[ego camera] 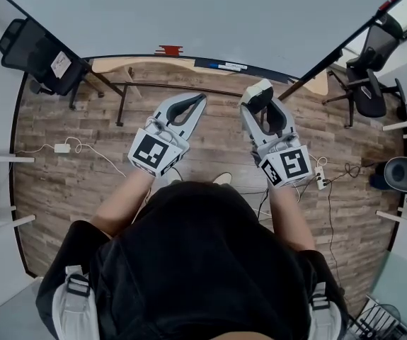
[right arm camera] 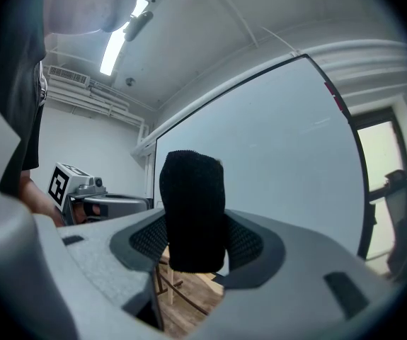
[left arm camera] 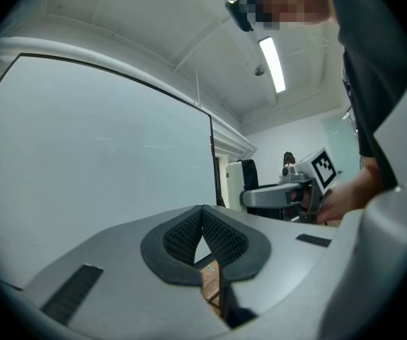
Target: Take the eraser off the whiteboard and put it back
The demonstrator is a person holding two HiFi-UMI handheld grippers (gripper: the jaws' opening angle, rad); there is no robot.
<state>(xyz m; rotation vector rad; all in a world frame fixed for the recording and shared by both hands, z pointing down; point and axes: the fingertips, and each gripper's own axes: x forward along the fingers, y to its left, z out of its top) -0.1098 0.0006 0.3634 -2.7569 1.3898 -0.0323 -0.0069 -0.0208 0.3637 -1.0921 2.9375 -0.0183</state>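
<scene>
The whiteboard [ego camera: 210, 20] fills the top of the head view, and its pale blank face also shows in the left gripper view [left arm camera: 97, 154] and the right gripper view [right arm camera: 274, 147]. My right gripper [ego camera: 258, 96] points level at the board and is shut on the eraser [ego camera: 258, 89]. The eraser's black felt block [right arm camera: 192, 211] stands upright between the pads. It is held a short way off the board. My left gripper [ego camera: 200, 99] is beside it to the left. Its fingertips [left arm camera: 202, 211] meet with nothing between them.
The board's ledge [ego camera: 189, 64] carries a red object [ego camera: 168, 49] and a marker [ego camera: 231, 66]. Under it are stand legs [ego camera: 122, 98] on wooden floor. Office chairs stand at the far left [ego camera: 37, 55] and right [ego camera: 369, 76]. A power strip [ego camera: 319, 176] and cables lie at the right.
</scene>
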